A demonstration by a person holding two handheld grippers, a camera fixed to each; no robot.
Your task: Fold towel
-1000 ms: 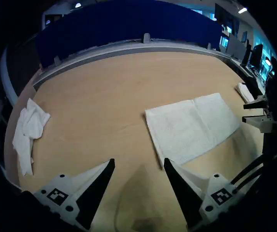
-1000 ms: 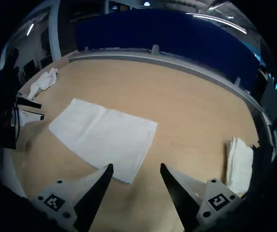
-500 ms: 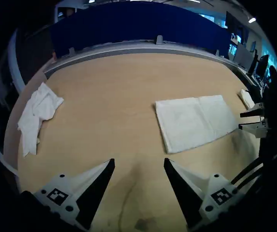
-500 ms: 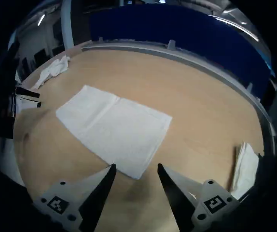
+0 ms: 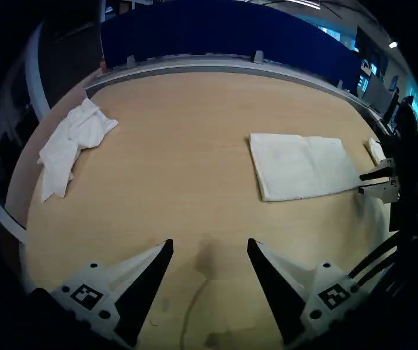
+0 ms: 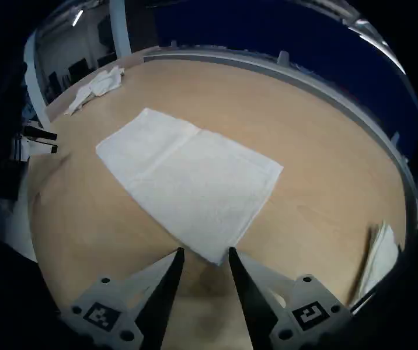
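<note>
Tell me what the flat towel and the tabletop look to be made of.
Flat towel: seemingly white terry cotton, matte, with a nubbly surface and hemmed edges. Tabletop: light wood-look laminate or veneer, smooth, with faint grain streaks; which one I cannot tell.

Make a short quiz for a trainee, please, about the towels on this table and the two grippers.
1. True or false: the left gripper holds the flat towel.
2. Where is the crumpled towel? A) on top of the flat towel; B) apart from it, near the edge of the table; C) between the left gripper's jaws.
3. Fill in: the right gripper points at the flat towel's near ____.

Key: 1 false; 2 B; 3 corner.
</note>
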